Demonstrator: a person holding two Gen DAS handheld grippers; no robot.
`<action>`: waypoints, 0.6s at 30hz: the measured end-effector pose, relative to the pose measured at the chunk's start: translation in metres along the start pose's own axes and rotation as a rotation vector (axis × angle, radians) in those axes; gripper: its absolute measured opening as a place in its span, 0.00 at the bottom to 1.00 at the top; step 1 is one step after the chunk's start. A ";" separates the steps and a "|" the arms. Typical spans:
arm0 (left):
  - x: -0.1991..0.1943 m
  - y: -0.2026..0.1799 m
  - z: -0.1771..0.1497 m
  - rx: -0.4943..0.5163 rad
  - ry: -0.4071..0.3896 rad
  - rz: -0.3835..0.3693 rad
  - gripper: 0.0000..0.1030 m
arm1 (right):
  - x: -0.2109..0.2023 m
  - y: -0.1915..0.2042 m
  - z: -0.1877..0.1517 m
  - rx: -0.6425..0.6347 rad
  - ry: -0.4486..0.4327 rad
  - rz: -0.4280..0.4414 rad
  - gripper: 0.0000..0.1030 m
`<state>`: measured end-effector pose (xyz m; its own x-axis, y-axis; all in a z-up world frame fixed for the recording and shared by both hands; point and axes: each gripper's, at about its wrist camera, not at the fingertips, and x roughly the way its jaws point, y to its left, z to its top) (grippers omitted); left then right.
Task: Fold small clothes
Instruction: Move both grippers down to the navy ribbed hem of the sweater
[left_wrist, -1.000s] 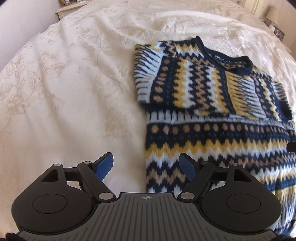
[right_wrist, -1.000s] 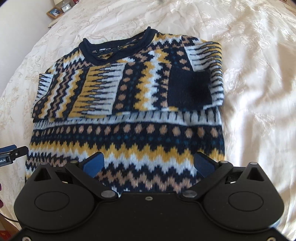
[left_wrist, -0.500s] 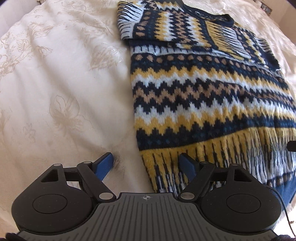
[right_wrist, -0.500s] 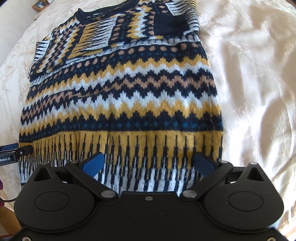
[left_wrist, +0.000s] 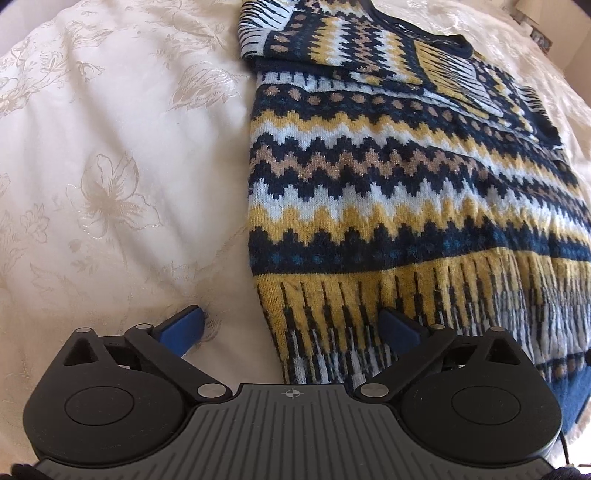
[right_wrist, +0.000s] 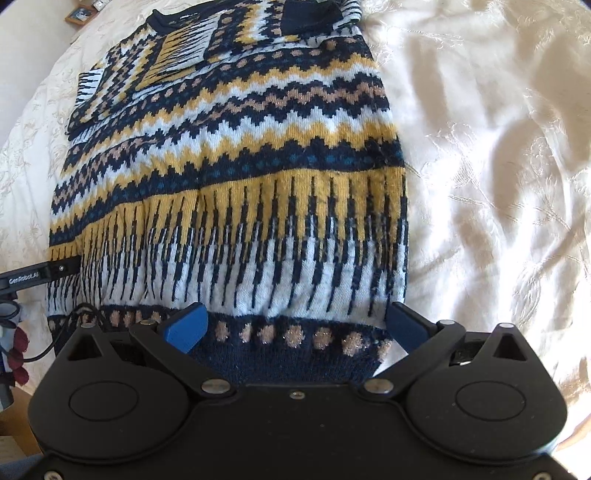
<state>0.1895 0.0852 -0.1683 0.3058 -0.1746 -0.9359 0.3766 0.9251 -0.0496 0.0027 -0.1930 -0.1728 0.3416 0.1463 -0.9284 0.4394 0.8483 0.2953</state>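
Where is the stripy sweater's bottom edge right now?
In the right wrist view, the sweater's navy bottom edge lies on the cream bedspread, between the open blue fingers of the right claw.

"GenRobot.AI" in white letters on black bar (right_wrist: 40, 275), left edge of right wrist view, beside sweater (right_wrist: 236, 177) hem. Neck label inside sweater collar, far end: white lettering, too small to read. Small crosshair mark on left gripper (left_wrist: 291, 326) housing; no lettering there.
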 end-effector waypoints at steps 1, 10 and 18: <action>0.000 -0.002 0.000 -0.006 0.000 0.015 0.99 | -0.001 -0.003 -0.002 -0.003 -0.002 0.006 0.99; -0.030 -0.010 -0.021 -0.109 -0.010 0.049 0.80 | 0.001 -0.035 -0.022 0.055 0.002 0.131 0.99; -0.055 -0.017 -0.080 -0.109 -0.049 0.063 0.80 | 0.004 -0.048 -0.031 0.012 0.008 0.184 0.99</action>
<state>0.0965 0.1057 -0.1440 0.3693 -0.1290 -0.9203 0.2587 0.9654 -0.0315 -0.0426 -0.2177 -0.1981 0.4108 0.3028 -0.8600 0.3802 0.8004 0.4634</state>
